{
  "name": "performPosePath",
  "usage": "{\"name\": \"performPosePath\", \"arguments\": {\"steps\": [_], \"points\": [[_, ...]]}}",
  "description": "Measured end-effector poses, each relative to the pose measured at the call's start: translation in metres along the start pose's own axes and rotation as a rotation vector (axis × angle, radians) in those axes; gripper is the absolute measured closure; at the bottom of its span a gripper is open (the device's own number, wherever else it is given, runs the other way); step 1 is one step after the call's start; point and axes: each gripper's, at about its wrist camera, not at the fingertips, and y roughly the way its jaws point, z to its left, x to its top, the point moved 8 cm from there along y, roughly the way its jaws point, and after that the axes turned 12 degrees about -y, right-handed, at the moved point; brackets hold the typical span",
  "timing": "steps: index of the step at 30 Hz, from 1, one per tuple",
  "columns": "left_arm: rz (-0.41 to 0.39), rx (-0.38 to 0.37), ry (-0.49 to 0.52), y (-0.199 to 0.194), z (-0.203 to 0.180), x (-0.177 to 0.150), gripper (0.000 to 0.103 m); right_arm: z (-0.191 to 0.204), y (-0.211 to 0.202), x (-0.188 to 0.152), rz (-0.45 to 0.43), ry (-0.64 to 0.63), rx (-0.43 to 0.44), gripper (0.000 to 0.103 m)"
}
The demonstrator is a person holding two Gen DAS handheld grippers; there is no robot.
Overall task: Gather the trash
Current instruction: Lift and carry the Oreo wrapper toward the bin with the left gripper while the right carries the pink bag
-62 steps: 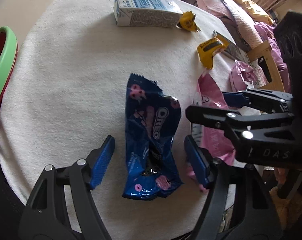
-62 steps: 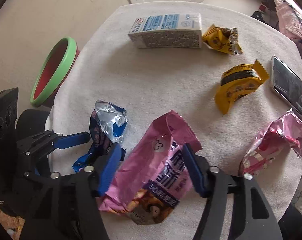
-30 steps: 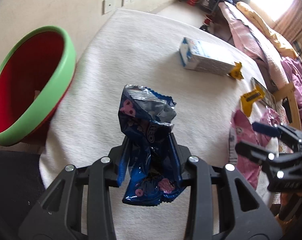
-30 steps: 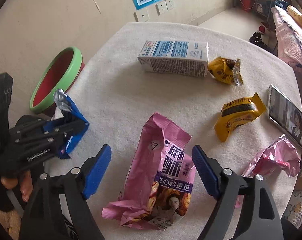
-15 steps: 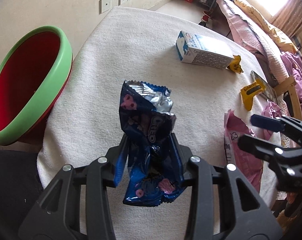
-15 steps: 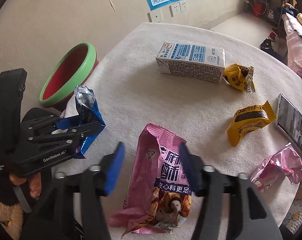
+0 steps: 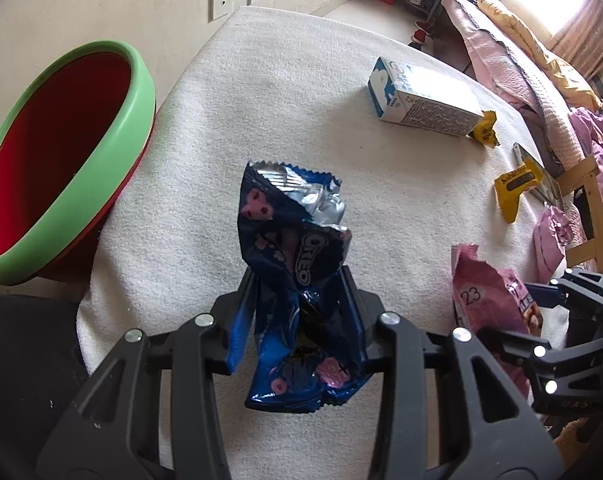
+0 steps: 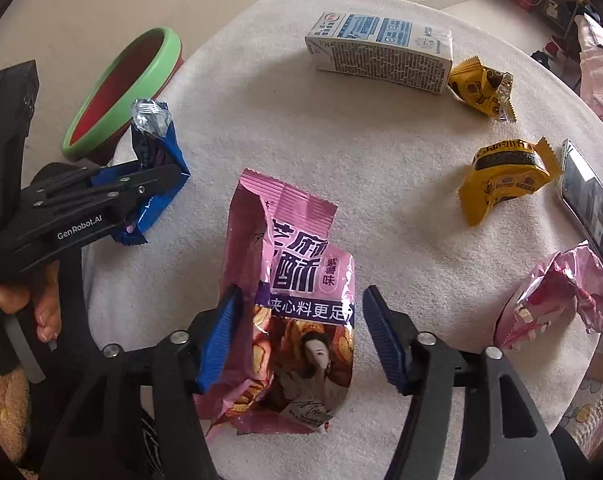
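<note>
Compared with two seconds ago, the crumpled blue Oreo foil wrapper (image 7: 301, 276) no longer lies flat on the round table with the white towel-like cover (image 7: 285, 92); the left gripper (image 7: 299, 312) is clenched on its lower half and holds it up in the air, and the red bin with the green rim (image 7: 81, 168) now shows large on its left side. The right gripper (image 8: 301, 328) has changed less: half a second ago its jaws were narrower, now they stand apart on both sides of the pink snack bag with purple print (image 8: 297, 280), which lies on the cover; the left pad seems to touch the bag's edge, but this I cannot tell surely. To do the step well, I think the left hand should carry the wrapper fully over the bin's opening before it lets go, because light foil falls sideways easily. The right gripper should close low on the bag's thick middle, not on the torn top. The white and blue milk carton (image 8: 377, 52), two yellow snack packets (image 8: 505, 176) and a crumpled pink wrapper (image 8: 553, 292) wait on the table, and the phone (image 8: 589, 196) is not trash.
</note>
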Motion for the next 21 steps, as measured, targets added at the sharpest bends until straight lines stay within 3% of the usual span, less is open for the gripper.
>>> {"name": "performPosePath", "arguments": {"steps": [3,12,21], "points": [[-0.001,-0.004,0.002,0.0,-0.001,0.0,0.065,0.005,-0.003,0.004,-0.021,-0.026,-0.003,0.062],[-0.04,-0.018,-0.008,-0.01,0.0,0.006,0.065,0.002,-0.021,0.024,-0.156,-0.031,-0.045,0.063],[-0.149,-0.025,-0.011,-0.043,0.001,0.024,0.065,-0.001,-0.031,0.033,-0.181,-0.043,-0.086,0.062]]}}
